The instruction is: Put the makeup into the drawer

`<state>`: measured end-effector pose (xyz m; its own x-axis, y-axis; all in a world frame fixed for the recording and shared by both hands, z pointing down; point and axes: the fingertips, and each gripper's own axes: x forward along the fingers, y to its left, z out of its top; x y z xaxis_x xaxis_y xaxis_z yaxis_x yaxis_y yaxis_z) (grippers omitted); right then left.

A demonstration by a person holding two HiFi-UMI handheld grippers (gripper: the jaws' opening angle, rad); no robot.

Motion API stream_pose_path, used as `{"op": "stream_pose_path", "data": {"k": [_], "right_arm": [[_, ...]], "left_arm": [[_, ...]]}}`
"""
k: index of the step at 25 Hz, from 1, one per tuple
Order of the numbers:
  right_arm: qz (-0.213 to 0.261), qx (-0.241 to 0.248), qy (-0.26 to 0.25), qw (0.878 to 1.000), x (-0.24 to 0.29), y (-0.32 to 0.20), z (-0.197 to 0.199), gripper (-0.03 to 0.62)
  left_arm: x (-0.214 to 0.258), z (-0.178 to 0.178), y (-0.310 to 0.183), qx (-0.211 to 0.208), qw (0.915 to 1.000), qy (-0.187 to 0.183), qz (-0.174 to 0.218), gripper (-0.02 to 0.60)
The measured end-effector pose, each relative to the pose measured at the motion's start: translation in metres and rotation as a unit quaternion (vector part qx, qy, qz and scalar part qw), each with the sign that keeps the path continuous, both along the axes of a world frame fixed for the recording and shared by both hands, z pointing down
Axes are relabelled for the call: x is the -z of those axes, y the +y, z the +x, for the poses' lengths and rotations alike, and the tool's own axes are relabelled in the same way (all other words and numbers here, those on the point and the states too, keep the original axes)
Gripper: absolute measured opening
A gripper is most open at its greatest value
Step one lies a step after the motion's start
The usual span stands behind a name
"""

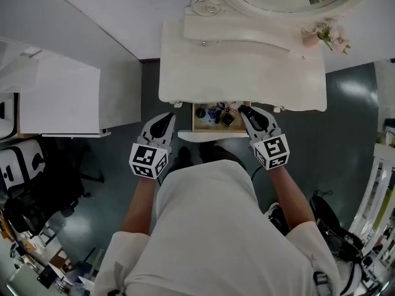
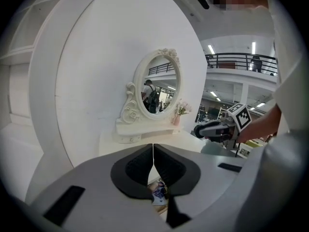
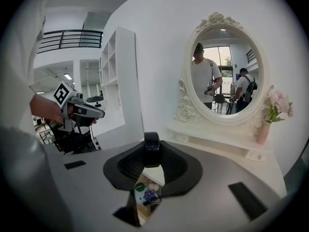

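Left gripper (image 2: 153, 154): fingers pressed together, empty.
Right gripper (image 3: 151, 154): fingers clamp a black makeup item (image 3: 151, 143).
Drawer (image 1: 207, 136): open, at twelve o'clock.

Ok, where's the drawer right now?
In the head view the open drawer juts from the front edge of the white dressing table, centre frame, between the left gripper and the right gripper, with makeup in it.

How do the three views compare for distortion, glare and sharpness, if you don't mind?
Head view: even light, the white dressing table nearly washed out, a glare patch on the floor. Left gripper view: strong fisheye with black corners, the white wall bent into an arc. Right gripper view: same fisheye; the dark makeup item in the right gripper looks slightly soft.
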<state>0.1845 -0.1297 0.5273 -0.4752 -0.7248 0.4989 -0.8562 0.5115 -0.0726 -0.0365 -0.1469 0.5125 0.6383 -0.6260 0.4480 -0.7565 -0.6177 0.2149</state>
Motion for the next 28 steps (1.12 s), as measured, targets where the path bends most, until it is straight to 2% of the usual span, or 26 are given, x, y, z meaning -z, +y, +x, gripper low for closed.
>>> {"op": "stream_pose_path", "data": {"k": [9,16,23,28], "right_arm": [[-0.056,0.062,-0.014,0.996,-0.049,-0.010,-0.003,0.091],[-0.095,0.087,-0.013,0.992,-0.086,-0.007,-0.011,0.090],[-0.132,0.099,-0.003,0.986,-0.117,-0.003,-0.028,0.089],[-0.165,0.092,0.003,0.982,-0.141,0.001,-0.042,0.089]], "left_arm": [[-0.028,0.018,0.002,0.031,0.9988,-0.020,-0.033,0.018],[-0.049,0.019,0.009,0.044,0.9969,-0.025,-0.059,0.018],[-0.062,0.012,0.007,0.040,0.9963,-0.025,-0.072,0.018],[-0.078,0.010,0.007,0.019,0.9955,-0.029,-0.088,0.018]]}}
